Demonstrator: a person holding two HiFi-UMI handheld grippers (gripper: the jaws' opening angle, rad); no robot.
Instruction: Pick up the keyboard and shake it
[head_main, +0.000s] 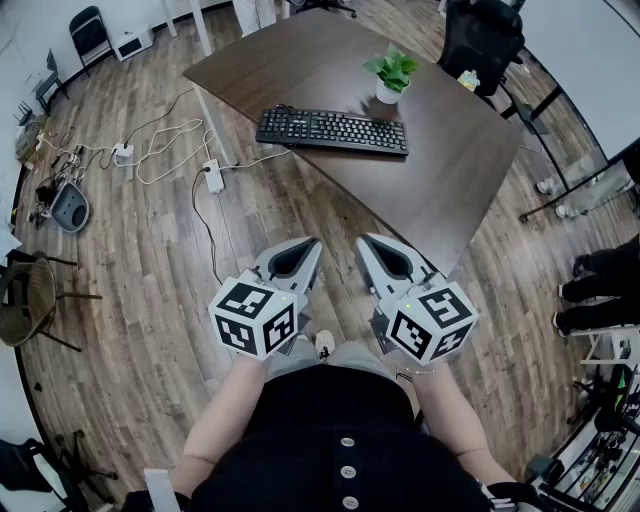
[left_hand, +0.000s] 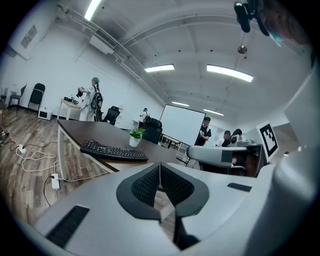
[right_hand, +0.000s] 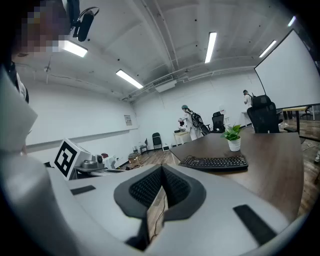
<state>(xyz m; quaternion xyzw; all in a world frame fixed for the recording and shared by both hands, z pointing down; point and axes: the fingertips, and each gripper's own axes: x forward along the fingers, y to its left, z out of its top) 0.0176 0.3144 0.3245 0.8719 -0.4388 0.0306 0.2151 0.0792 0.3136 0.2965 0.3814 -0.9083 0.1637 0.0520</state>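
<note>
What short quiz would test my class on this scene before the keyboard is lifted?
1. True or false: the keyboard lies on the table.
2. What stands by the keyboard? A mug; B plant; C lamp.
3. Fill in: the jaws of the left hand-held gripper and the right hand-held gripper are both ____.
Key: 1 true; 2 B; 3 shut, with nothing between them.
</note>
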